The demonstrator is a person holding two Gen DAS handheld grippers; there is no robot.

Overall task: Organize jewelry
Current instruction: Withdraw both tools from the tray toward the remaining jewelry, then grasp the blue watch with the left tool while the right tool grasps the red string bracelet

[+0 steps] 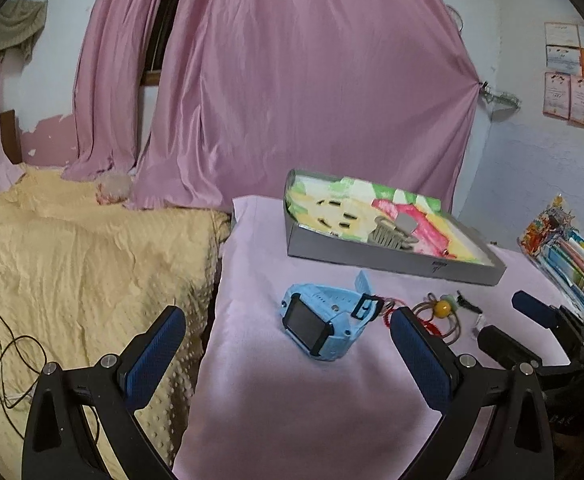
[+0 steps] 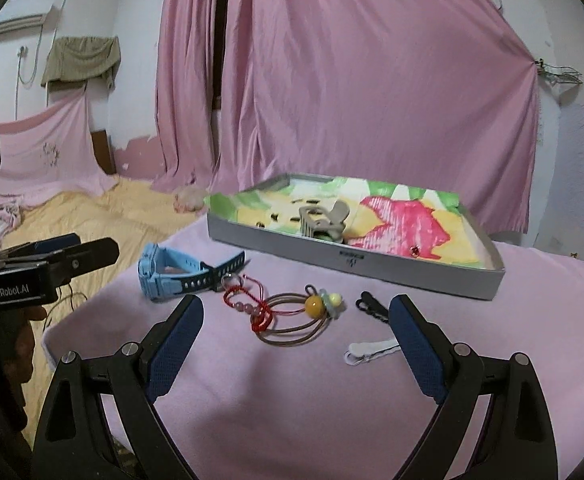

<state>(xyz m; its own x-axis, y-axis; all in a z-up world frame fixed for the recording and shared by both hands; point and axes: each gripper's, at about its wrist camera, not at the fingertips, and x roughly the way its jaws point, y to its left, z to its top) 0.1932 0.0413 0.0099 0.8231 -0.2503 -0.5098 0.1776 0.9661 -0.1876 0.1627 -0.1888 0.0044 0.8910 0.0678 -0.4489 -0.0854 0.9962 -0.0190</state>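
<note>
A light blue watch (image 1: 322,322) lies on the pink cloth between my open left gripper's fingers (image 1: 288,316), a little ahead of them. It also shows in the right wrist view (image 2: 180,274). My right gripper (image 2: 296,308) is open and empty. Just ahead of it lie a red beaded bracelet (image 2: 252,304), hair ties with a yellow bead (image 2: 312,312), a black clip (image 2: 372,304) and a white clip (image 2: 370,352). A grey tray (image 2: 352,260) behind them holds a beige claw clip (image 2: 324,220) and small dark pins on a colourful lining.
The table is covered in pink cloth (image 2: 292,400). A yellow bedspread (image 1: 72,260) with a black cable (image 1: 16,356) lies to the left. Stacked books (image 1: 568,256) stand at the right. Pink curtains (image 1: 292,80) hang behind.
</note>
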